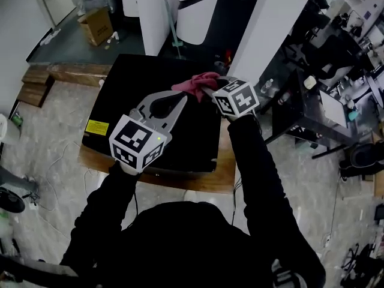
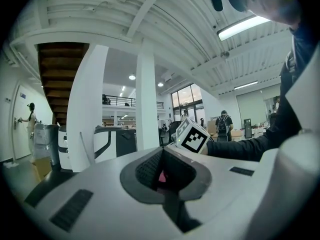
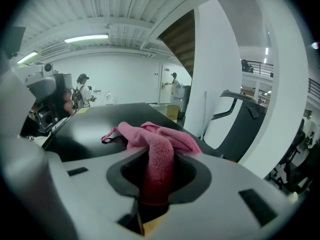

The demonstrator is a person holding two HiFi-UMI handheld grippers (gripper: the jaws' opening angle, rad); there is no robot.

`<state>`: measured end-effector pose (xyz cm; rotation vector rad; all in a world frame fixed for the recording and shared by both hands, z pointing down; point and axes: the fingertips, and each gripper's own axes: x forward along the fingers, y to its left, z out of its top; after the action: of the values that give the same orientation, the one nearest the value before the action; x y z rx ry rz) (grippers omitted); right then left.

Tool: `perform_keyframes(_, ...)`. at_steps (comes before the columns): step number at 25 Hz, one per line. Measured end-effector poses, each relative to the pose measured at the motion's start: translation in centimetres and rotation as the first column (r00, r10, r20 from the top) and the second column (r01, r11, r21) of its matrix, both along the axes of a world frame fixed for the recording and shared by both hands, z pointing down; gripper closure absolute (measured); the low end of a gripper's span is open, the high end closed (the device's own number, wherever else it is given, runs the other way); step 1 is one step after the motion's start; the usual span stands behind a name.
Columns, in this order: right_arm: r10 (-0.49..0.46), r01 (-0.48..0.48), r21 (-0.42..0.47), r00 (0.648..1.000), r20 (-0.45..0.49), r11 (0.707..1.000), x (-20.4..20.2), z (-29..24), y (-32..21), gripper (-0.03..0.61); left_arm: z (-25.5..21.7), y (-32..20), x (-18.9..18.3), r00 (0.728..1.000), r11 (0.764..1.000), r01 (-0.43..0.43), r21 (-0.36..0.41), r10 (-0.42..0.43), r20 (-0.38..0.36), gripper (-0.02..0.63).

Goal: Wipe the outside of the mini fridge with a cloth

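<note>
Pink cloth [image 1: 193, 81] lay bunched on the black mini fridge [image 1: 123, 92]; your right tongs [image 1: 208, 89] clamped it, your left tongs [image 1: 182, 99] were pinched together beside it. A cardboard box [image 1: 98, 26] sat well behind.

Your pink cloth [image 1: 195, 81] sits bunched on the black mini fridge [image 1: 129, 80] top, far right edge, one fold pinched in your right gripper [image 3: 159, 176].

Head view: right gripper [image 1: 211, 90] jaws hidden behind its own marker cube [image 1: 236, 98], and part of the cloth [image 1: 193, 81] is covered there. Fridge [image 1: 123, 89] sides are out of sight under its top. Its near edge is masked by the left gripper [image 1: 182, 99]. Label [image 1: 96, 126] print too small to read.

Left gripper view: pink sliver [image 2: 161, 176] between the jaws. Pinched or just beyond, cannot tell.
</note>
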<state>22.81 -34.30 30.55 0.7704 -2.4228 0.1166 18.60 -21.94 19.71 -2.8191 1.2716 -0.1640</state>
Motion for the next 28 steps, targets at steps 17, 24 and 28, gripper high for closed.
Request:
perform_keyframes(17,0.062,-0.058,0.118,0.998,-0.027,0.991,-3.4,-6.7,-8.1,0.479,-3.1,-0.1,-11.5,0.991,0.990,0.135,0.046,-0.135,-0.015,0.607)
perform_keyframes(24,0.021,-0.031,0.179,0.998,0.056,0.983,-14.7,-13.7,-0.6,0.479,-4.4,1.4,-23.5,0.995,0.992,0.094,0.085,-0.091,-0.040,0.607)
perform_keyframes(28,0.047,-0.052,0.134,0.998,0.042,0.990,-20.6,-12.4,-0.9,0.477,-4.4,1.0,-28.5,0.996,0.993,0.081,0.086,-0.077,-0.047,0.607)
